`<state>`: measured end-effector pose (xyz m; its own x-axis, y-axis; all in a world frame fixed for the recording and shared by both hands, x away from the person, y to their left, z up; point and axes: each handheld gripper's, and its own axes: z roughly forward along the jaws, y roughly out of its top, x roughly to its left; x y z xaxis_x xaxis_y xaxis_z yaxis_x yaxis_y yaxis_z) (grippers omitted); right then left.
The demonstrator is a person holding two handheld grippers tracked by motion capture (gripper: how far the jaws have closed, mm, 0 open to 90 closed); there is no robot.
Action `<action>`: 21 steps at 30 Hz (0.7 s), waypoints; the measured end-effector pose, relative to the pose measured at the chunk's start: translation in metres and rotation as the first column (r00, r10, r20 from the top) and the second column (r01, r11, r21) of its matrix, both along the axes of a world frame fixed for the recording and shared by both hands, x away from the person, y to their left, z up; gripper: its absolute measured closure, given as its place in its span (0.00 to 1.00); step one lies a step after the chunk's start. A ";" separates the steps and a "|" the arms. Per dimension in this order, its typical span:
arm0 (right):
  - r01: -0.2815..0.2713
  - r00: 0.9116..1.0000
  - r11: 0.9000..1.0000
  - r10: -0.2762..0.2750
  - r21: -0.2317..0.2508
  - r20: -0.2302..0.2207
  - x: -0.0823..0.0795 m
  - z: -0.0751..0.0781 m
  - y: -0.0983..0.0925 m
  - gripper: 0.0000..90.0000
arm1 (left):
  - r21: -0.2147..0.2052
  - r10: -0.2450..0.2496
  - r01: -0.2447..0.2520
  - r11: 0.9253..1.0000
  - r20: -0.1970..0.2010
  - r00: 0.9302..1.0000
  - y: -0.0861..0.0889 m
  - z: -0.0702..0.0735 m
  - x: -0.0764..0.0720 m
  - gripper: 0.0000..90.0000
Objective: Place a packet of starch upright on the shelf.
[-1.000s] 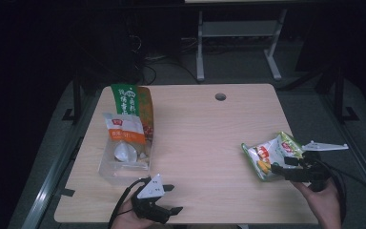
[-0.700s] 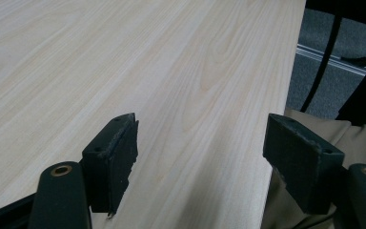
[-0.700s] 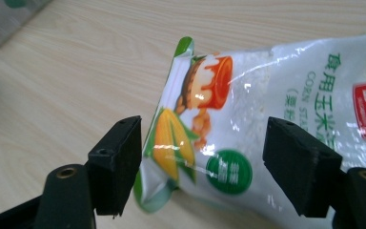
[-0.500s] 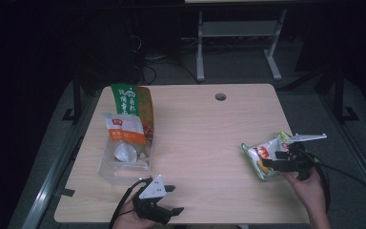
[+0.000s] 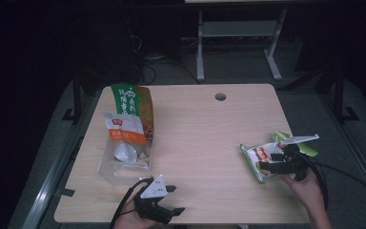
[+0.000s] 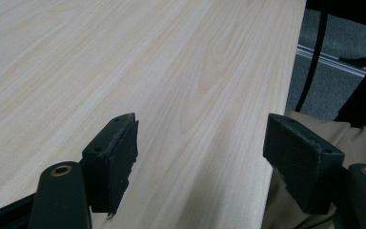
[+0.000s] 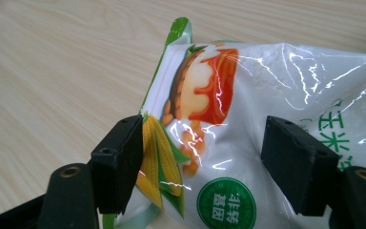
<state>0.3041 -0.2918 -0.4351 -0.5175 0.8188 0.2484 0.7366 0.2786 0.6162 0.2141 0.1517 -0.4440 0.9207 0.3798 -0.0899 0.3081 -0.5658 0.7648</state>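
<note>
The high view is showing the whole wooden surface [image 5: 205, 138], with its round cable hole [image 5: 220, 97] near the far edge. Well to the left of that hole a clear tray [image 5: 119, 164] is lying with a green and orange packet [image 5: 132, 102] and a white and orange packet [image 5: 124, 131] resting across it. The snack bag [image 5: 259, 160] is lying near the right edge, well to the right of the tray, with something light green [image 5: 307, 149] poking out beyond it.

The right gripper view is giving what the high view cannot: the bag's [image 7: 248, 119] print. It is glossy white plastic with a green sealed edge, corn cobs, a red and yellow food picture and a round green badge with white characters; the film is creased and catching light.

In the high view the bag is lying flat, its long axis running slantwise from the near side up toward the right edge of the surface.

The right gripper [image 5: 271, 162] is sitting at the bag's near right side; its jaws have just been closing a little, and they are standing wide with the bag's corner between them, the left one at the green edge, the other apart from the film.

The left gripper [image 5: 171, 199] is resting near the front edge, just below the tray. Its own view is showing wide jaws over bare wood, with tan cloth [image 6: 314, 143] beyond the edge
</note>
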 end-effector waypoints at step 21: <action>-0.214 0.977 0.977 0.214 -0.005 -0.010 -0.001 0.002 0.051 0.37 | -0.007 0.005 -0.005 1.000 0.002 1.000 0.001 0.001 0.000 0.30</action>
<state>0.3027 -0.2404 -0.4327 -0.6785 0.6908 0.2497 0.6654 0.4341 0.6073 0.2139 0.1525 -0.4429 0.9191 0.3834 -0.0910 0.3094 -0.5592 0.7691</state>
